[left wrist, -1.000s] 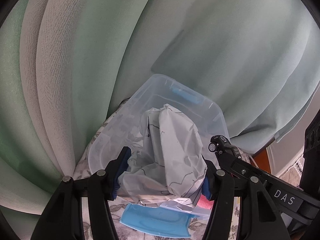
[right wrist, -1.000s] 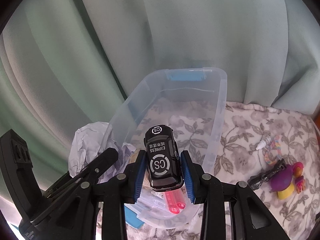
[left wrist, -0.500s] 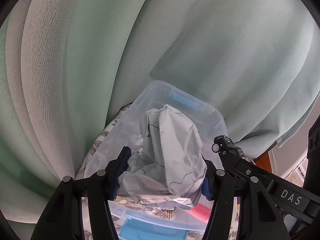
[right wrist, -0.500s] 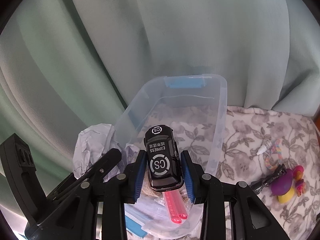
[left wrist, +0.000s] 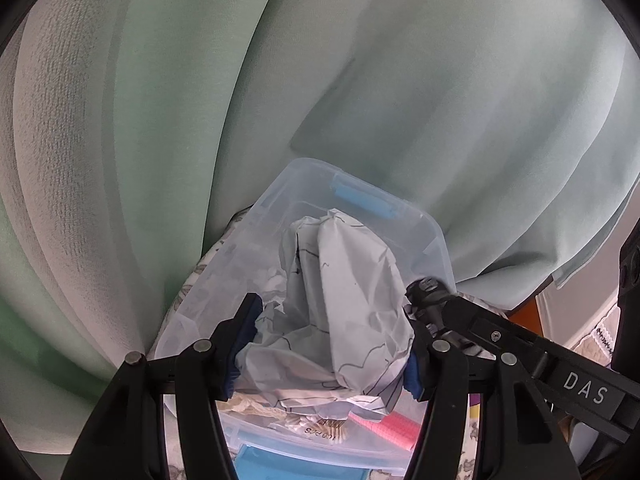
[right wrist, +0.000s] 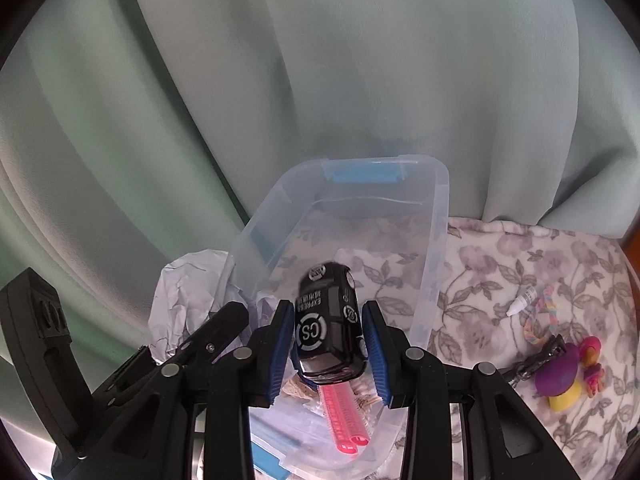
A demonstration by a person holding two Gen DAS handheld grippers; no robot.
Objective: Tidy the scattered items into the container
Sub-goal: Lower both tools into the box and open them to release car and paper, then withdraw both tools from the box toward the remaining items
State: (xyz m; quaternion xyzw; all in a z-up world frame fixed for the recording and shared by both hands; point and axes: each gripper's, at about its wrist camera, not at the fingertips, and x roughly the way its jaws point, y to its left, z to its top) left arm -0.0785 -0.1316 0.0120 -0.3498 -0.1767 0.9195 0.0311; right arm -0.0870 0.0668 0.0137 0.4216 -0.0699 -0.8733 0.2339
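A clear plastic container (right wrist: 439,240) with blue handles stands on a floral cloth, right below both grippers. My left gripper (left wrist: 332,328) is shut on a ball of crumpled white paper (left wrist: 348,312) and holds it over the container (left wrist: 304,170); that paper (right wrist: 188,292) also shows at the left of the right wrist view. My right gripper (right wrist: 328,312) hangs over the container's near end, its blue pads against the sides of a black toy car (right wrist: 326,328). The car is skewed to the right and its nose is blurred.
A pink comb (right wrist: 344,412) and a bag of cotton swabs (left wrist: 320,426) lie in the container. On the cloth to the right are a small white bottle (right wrist: 520,304), a rainbow band (right wrist: 540,316), a black clip (right wrist: 536,360) and a purple-and-yellow toy (right wrist: 560,376). Green curtains (right wrist: 360,80) hang close behind.
Both grippers have come further over the container with their loads. The toy car, straight before, now sits twisted to the right between the right pads.
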